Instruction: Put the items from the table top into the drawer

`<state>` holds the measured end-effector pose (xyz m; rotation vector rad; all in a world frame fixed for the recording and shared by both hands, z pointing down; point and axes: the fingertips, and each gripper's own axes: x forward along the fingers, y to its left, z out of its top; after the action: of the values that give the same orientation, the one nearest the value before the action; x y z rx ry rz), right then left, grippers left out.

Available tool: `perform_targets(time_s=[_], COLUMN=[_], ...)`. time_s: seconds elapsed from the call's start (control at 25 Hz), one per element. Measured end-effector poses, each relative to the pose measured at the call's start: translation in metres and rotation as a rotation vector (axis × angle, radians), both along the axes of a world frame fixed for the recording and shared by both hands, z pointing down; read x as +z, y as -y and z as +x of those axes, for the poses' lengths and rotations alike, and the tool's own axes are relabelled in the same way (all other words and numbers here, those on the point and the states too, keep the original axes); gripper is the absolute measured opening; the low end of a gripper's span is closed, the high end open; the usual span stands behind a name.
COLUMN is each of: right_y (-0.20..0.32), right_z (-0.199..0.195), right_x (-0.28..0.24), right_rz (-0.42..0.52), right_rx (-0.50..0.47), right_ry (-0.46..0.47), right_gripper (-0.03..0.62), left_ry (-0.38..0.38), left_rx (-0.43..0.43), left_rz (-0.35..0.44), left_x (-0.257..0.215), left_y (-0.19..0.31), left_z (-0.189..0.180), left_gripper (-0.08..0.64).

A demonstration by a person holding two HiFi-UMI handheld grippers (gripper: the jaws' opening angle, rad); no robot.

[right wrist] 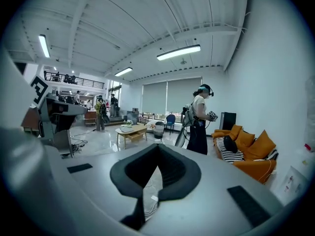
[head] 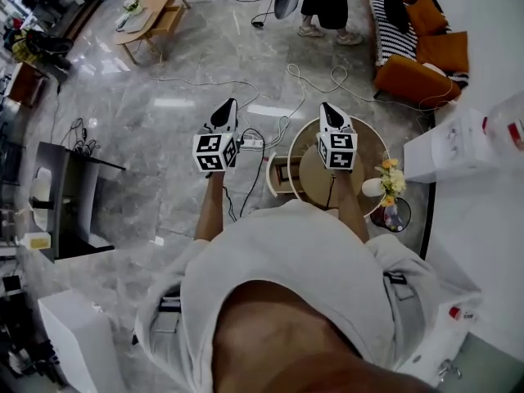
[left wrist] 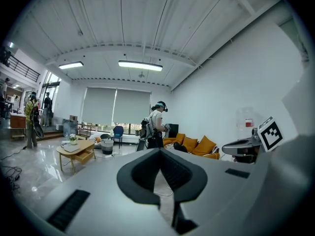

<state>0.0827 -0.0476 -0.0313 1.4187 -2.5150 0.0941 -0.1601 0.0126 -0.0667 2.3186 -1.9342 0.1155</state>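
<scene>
A low wooden coffee table (head: 154, 13) with a drawer stands far off at the upper left, with a few small items (head: 131, 8) on its top. It also shows small in the left gripper view (left wrist: 76, 151) and the right gripper view (right wrist: 131, 131). My left gripper (head: 230, 103) and right gripper (head: 327, 106) are held side by side in front of me, pointing roughly level across the room. In their own views the left gripper (left wrist: 160, 154) and right gripper (right wrist: 158, 149) have their jaws shut tip to tip with nothing between them.
A round wooden side table (head: 372, 150) sits below the right gripper, with a flower vase (head: 390, 182) beside it. Cables (head: 270, 129) trail over the marble floor. An orange sofa (head: 422, 47) stands at the upper right, another person (head: 327, 6) at the back, and a dark desk (head: 70, 195) on the left.
</scene>
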Motion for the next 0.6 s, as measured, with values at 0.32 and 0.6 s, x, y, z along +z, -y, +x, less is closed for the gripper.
perform_targets(time_s=[0.32, 0.6], right_y=[-0.0009, -0.0059], right_z=[0.0038, 0.0009], right_x=[-0.0003, 0.0018], right_rz=[0.0, -0.004], right_rx=[0.019, 0.031], right_ry=[-0.007, -0.005], right_gripper=[0.023, 0.023], left_ry=[-0.021, -0.019], left_rx=[0.008, 0.02], left_rz=[-0.002, 0.001], left_x=[0.0035, 0.0007], left_y=[0.0032, 0.0027], left_z=[0.0003, -0.0018], left_gripper=[0.015, 0.015])
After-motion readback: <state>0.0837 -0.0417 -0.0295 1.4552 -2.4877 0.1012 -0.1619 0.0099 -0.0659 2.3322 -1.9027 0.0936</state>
